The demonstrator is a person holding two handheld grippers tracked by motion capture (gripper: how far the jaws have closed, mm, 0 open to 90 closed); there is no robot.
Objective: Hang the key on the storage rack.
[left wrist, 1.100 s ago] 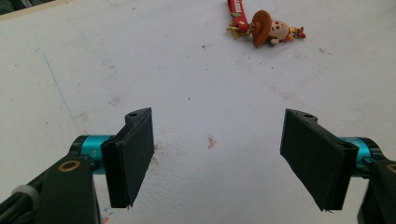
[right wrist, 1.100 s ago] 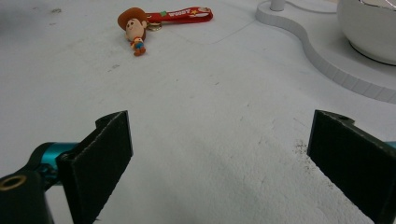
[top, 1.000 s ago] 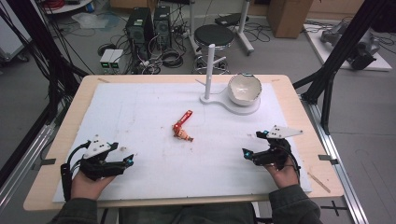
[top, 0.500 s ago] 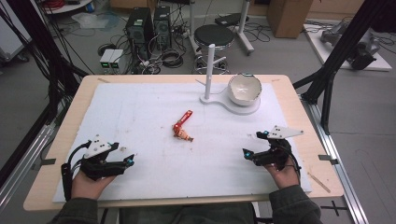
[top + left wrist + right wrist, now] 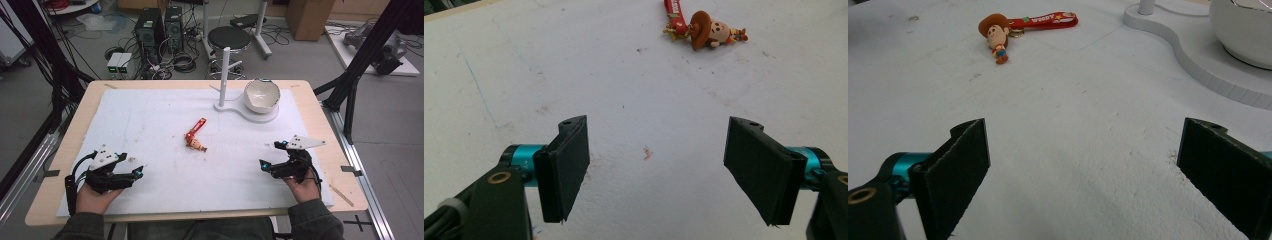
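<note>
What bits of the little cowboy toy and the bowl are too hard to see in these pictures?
- Cowboy keychain: too small in the high view to make out its face.
- Its red strap: cut off by the top edge in the left gripper view.
- White bowl: cut by the top and right edges in the right gripper view, so its inside is hidden.
- White post: only the foot shows there; the top edge cuts it.

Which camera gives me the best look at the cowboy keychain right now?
The left gripper view: the keychain is sharp there, hat and figure plain, though its red strap is cut off. The right gripper view shows figure and strap whole but smaller. The high view shows it tiny, mid-table.
</note>
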